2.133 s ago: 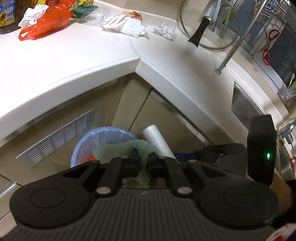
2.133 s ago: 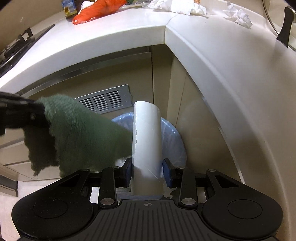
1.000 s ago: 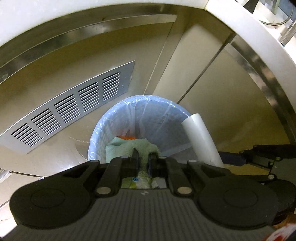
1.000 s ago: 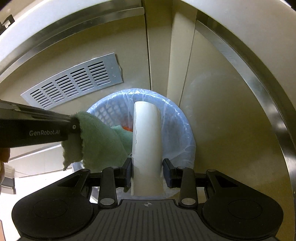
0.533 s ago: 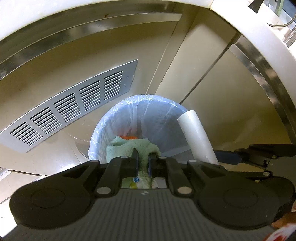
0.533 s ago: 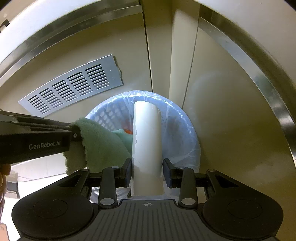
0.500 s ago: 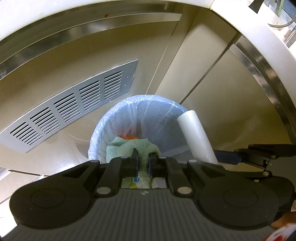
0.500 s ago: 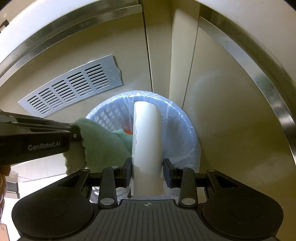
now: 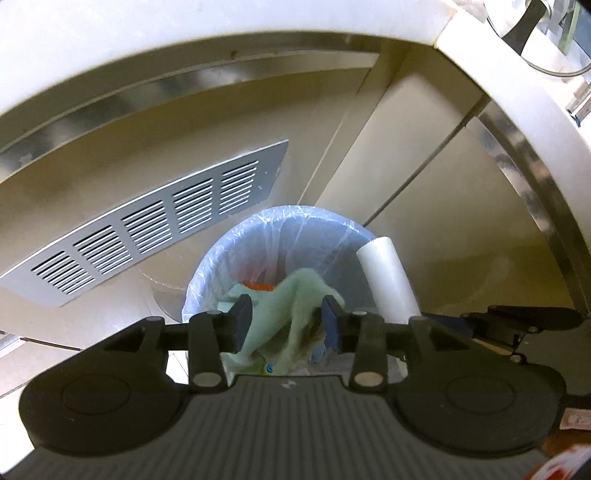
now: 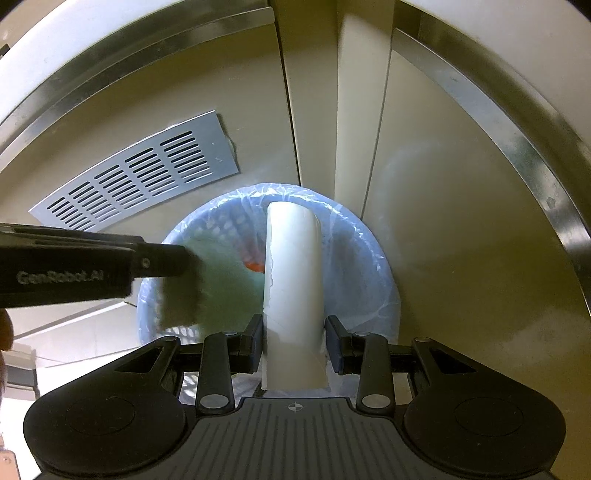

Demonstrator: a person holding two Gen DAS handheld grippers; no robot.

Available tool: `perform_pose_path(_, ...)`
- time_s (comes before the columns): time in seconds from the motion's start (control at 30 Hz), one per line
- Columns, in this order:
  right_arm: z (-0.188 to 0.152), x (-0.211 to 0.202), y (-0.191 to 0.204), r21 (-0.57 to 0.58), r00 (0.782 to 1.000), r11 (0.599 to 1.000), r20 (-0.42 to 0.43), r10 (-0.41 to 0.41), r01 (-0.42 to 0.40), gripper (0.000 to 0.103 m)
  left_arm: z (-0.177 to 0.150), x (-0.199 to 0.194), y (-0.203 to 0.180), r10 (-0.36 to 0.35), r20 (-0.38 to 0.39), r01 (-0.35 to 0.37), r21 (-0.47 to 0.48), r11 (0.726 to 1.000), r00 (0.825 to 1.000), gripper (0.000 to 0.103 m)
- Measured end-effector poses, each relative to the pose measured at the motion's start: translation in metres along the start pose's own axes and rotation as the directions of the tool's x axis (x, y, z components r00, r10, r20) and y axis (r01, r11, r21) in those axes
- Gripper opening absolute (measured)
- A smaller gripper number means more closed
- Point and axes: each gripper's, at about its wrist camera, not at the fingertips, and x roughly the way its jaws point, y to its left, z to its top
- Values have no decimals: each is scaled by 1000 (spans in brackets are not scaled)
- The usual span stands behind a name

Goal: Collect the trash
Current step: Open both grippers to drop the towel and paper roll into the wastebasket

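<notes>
A bin lined with a blue bag (image 9: 236, 251) (image 10: 373, 266) stands on the floor in the cabinet corner. My left gripper (image 9: 286, 321) is open above it, and a green cloth (image 9: 291, 306) (image 10: 221, 288) is slipping down between its jaws, blurred. Something orange (image 9: 258, 285) lies in the bin. My right gripper (image 10: 294, 345) holds a white roll (image 10: 293, 280) (image 9: 388, 280) upright over the bin. Its jaws look slightly parted from the roll's sides.
Beige cabinet doors with steel trim (image 9: 524, 177) surround the bin under a white counter edge (image 9: 110, 55). A metal vent grille (image 9: 147, 225) (image 10: 136, 173) is on the left panel. A pan lid handle (image 9: 528, 26) shows at the top right.
My left gripper has opened and the green cloth is falling toward the bin. My right gripper's jaws have widened a little around the roll. Both grippers stay over the bin.
</notes>
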Motion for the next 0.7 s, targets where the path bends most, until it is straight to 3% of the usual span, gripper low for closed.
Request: perform_pose_path(0.7, 3, 2, 2, 20, 1000, 1000, 13, 6, -7, 36, -10, -11, 11, 28, 1, -28, -6, 1000, 1000, 38)
